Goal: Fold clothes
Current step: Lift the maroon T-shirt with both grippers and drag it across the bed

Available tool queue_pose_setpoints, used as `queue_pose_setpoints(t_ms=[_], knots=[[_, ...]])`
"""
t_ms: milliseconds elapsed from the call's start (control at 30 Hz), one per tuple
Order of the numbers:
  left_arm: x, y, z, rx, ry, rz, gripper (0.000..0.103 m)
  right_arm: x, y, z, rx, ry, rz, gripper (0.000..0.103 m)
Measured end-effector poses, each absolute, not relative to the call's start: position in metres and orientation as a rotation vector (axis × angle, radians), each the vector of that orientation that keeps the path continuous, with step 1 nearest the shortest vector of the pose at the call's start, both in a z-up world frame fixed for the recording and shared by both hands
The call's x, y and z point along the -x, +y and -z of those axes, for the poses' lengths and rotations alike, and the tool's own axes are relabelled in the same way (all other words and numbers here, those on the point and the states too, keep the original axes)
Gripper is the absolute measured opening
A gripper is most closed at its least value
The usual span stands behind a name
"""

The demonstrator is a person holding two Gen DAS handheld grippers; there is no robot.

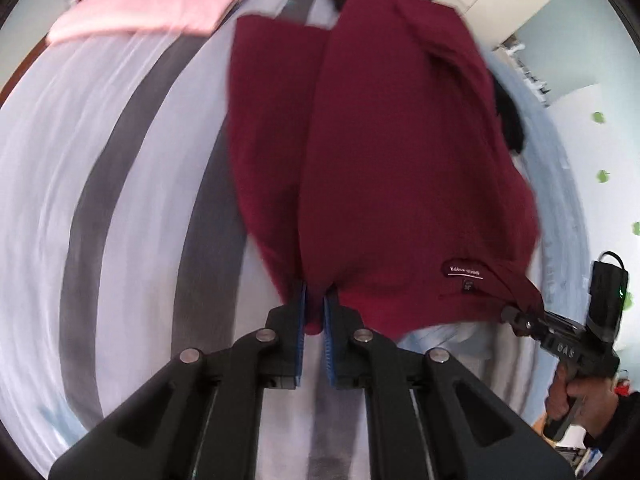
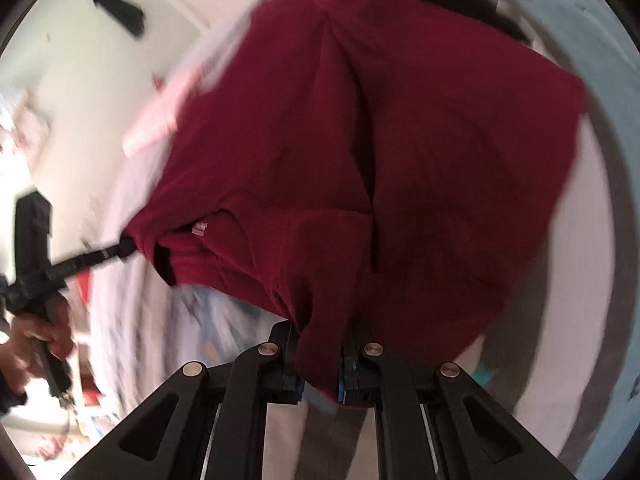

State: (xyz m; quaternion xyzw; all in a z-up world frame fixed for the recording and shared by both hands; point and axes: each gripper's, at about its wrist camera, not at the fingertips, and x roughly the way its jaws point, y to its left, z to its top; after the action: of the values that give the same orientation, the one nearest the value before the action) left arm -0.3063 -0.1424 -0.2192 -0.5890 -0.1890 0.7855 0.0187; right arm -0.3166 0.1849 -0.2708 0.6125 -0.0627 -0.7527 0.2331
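White bedding with broad dark grey stripes [image 1: 120,184] covers the bed under both cameras; much of each view is motion-blurred. Pale walls and a white cabinet show at the edges. Maroon garment [image 1: 380,152] hangs in the air above the bed, stretched between the two tools, neck label [image 1: 460,270] visible near its lower edge. Left tongs [image 1: 314,312]: blue pads pressed together on a fold of the maroon cloth at one shoulder. Right tongs [image 2: 320,360]: likewise clamped on the fabric, cloth bunched between the fingers and draping over them. Left view shows the right tool gripping the garment's other corner, with the person's right hand [image 1: 580,404] around its handle. Pink folded item [image 1: 152,8] lies on the bed, far side, apart from the maroon garment.
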Motion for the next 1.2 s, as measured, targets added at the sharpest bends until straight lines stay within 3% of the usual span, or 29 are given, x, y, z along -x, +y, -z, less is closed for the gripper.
queue_pose_setpoints(t_ms=[100,200,333,400,700,800,900,933,1200], knots=[[0.293,-0.145,0.216,1.852,-0.643,-2.426,0.016,0.299,0.184,0.283,-1.719,-0.156,2.07,0.018],[0.286,-0.158,0.206,1.844,-0.699,-2.447,0.035,0.287,0.196,0.275,-1.721,-0.197,2.087,0.028],[0.311,-0.181,0.204,1.793,-0.711,-2.53,0.056,0.277,0.218,0.259,-1.702,-0.16,2.163,0.033],[0.324,-0.193,0.204,1.766,-0.717,-2.572,0.057,0.3,0.237,0.25,-1.693,-0.174,2.241,0.048],[0.398,-0.226,0.243,1.777,-0.725,-2.601,0.059,0.38,0.306,0.28,-1.785,-0.424,2.518,0.05],[0.41,-0.23,0.245,1.718,-0.774,-2.577,0.078,0.391,0.32,0.288,-1.819,-0.537,2.511,0.051],[0.418,-0.23,0.239,1.67,-0.736,-2.57,0.074,0.397,0.32,0.287,-1.771,-0.585,2.514,0.057],[0.42,-0.229,0.237,1.656,-0.709,-2.573,0.064,0.399,0.32,0.286,-1.753,-0.599,2.513,0.057],[0.438,-0.222,0.245,1.643,-0.631,-2.572,0.012,0.43,0.292,0.292,-1.713,-0.551,2.509,0.057]])
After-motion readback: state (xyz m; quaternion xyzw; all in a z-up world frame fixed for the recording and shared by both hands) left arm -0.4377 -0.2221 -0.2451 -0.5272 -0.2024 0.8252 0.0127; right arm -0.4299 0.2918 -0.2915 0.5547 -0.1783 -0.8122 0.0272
